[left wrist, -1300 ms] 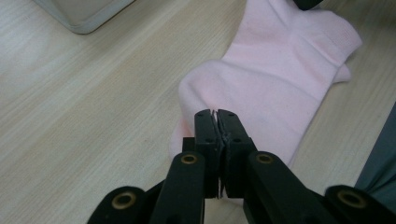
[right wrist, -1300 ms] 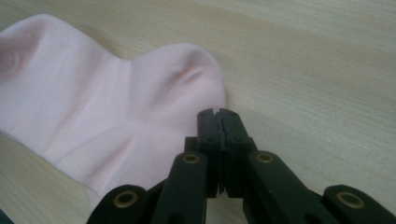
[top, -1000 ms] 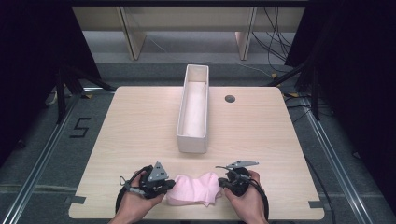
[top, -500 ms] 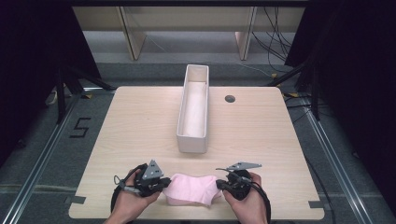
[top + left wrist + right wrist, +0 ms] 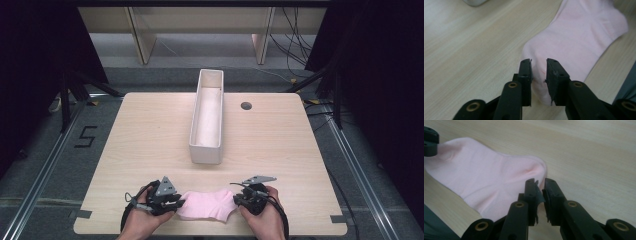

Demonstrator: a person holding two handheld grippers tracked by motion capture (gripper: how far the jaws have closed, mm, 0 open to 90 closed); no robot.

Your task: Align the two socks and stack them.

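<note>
The high view looks forward and down over the whole table (image 5: 150, 130). Both gripper views sit close above the pink sock (image 5: 207, 205), facing it from opposite ends; all three share that sock (image 5: 579, 37) (image 5: 489, 177).

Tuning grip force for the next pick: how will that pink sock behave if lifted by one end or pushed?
The pink sock lies flat and slightly creased, so it is probably floppy and would drape from whichever end is lifted. It looks thin and likely very light. Pushed across the table, it would probably bunch rather than slide whole; rolling or tipping seems unlikely.
</note>
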